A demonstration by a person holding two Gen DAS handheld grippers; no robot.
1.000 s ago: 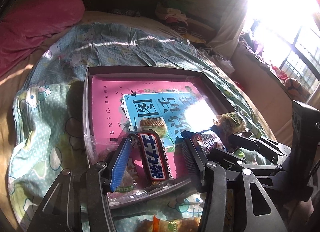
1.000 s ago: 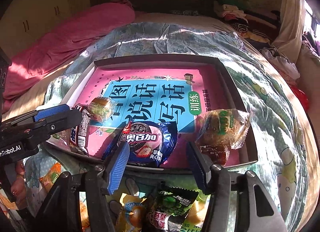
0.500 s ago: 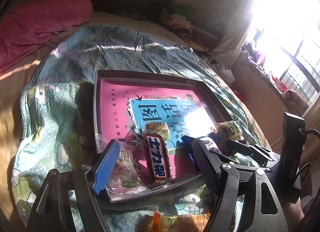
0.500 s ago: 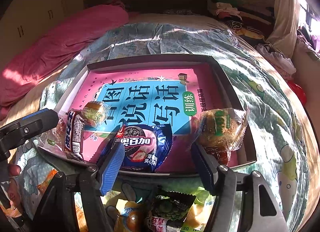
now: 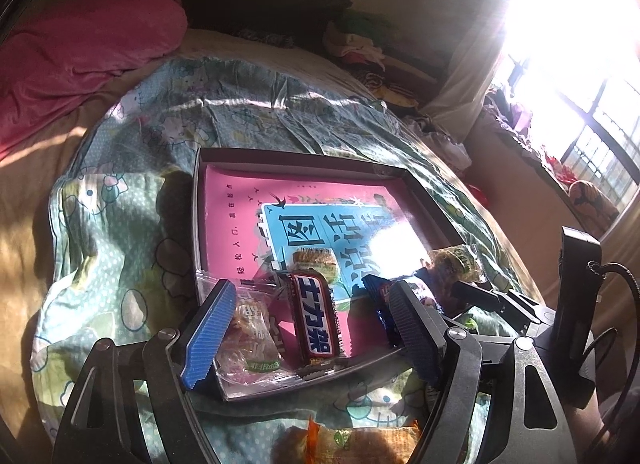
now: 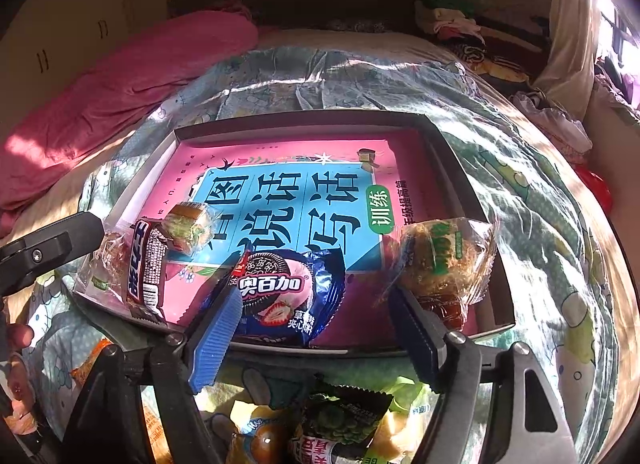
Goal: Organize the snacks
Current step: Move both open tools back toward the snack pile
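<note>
Pink and blue book cover lines the bottom of the shallow dark tray (image 6: pixel 448 152), which sits on a cartoon-print bedsheet (image 6: pixel 540 192) on the bed. So all the snacks in the tray are bunched along its near edge. From the left side: a clear-wrapped pastry (image 5: pixel 250 338), then a Snickers bar (image 5: pixel 318 314) lying lengthwise, with a small wrapped cake (image 5: pixel 314 260) touching its far end. Middle of the tray has a blue sandwich-cookie pack (image 6: pixel 288 292), and in the right corner there's a clear-bagged floss cake (image 6: pixel 444 256) on top of something dark red that I can't really make out.

Left gripper (image 5: pixel 310 338) has its jaws spread wide, empty, hovering over the tray's near-left corner with the pastry and Snickers bar showing between its blue pads. Right gripper (image 6: pixel 316 338) is also wide apart and holding nothing, parked at the near rim with the cookie pack between its fingers.

More snacks are loose on the sheet just in front of the tray: a green pea packet (image 6: pixel 344 420), a yellowish packet (image 6: pixel 256 436) beside it, and an orange-wrapped one (image 5: pixel 352 442) under the left gripper.
</note>
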